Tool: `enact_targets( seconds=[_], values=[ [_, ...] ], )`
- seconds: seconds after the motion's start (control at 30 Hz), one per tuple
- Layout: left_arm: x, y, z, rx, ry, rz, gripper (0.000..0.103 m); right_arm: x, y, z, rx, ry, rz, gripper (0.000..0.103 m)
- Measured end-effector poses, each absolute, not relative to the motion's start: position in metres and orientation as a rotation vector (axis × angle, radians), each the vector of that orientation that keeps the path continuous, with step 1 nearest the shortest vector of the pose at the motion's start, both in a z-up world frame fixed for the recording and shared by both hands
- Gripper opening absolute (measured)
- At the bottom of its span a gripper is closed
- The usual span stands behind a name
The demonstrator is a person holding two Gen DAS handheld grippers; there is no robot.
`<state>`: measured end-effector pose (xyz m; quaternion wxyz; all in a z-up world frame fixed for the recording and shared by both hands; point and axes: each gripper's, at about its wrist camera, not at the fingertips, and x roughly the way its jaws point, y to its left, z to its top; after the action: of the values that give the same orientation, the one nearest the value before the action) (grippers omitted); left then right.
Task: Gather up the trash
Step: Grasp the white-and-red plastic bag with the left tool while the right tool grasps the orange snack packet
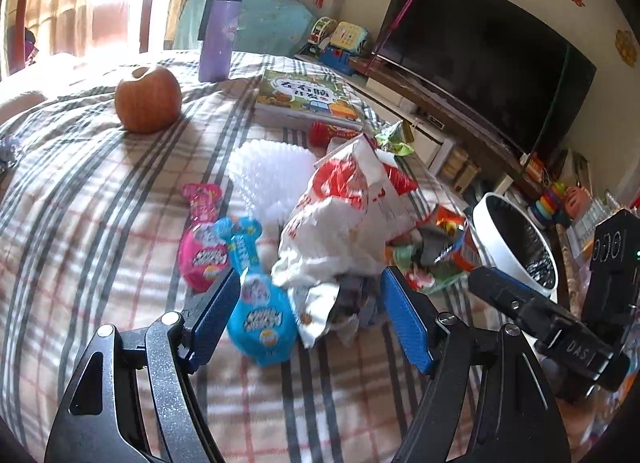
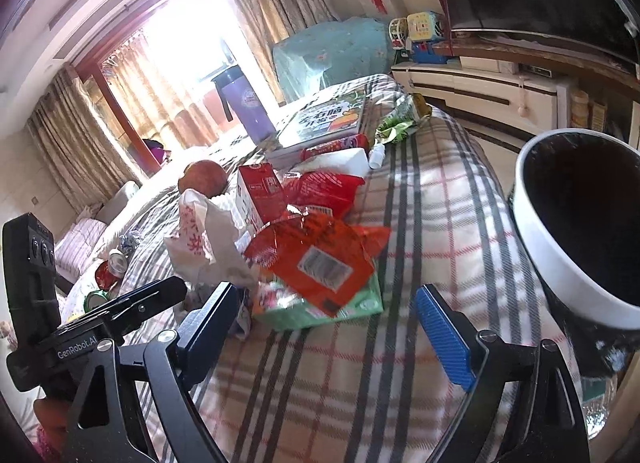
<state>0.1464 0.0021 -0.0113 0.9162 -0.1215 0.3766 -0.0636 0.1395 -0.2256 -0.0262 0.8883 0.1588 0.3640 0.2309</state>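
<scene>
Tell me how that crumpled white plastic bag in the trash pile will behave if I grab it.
The white plastic bag looks thin and creased, so it is probably floppy and very light. It may sag and drag neighbouring wrappers, since it lies against them.

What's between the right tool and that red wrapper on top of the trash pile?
Nothing visible. The right tool is open over bare plaid blanket, and the red wrapper lies just ahead of its left finger on a green packet. The bin stands to the right, off the blanket's edge, with no clutter between.
</scene>
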Motion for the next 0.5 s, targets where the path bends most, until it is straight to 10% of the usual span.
enact_targets(
  seconds=[0.13, 0.27, 0.5],
  values=[
    [0.156, -0.001, -0.014, -0.261, 0.779, -0.146, 0.07, 0.149, -0.22, -0.028, 0.331, 0.761, 0.484, 0.075],
    [0.166, -0.007, -0.02, -0.27, 0.805, -0.186, 0.038, 0.153, -0.219, -0.032, 0.322, 0.779, 0.475, 0.037],
    [0.16, -0.015, -0.015, -0.24, 0.788, -0.197, 0.031, 0.147, -0.238, -0.034, 0.328, 0.764, 0.441, 0.0]
  ],
)
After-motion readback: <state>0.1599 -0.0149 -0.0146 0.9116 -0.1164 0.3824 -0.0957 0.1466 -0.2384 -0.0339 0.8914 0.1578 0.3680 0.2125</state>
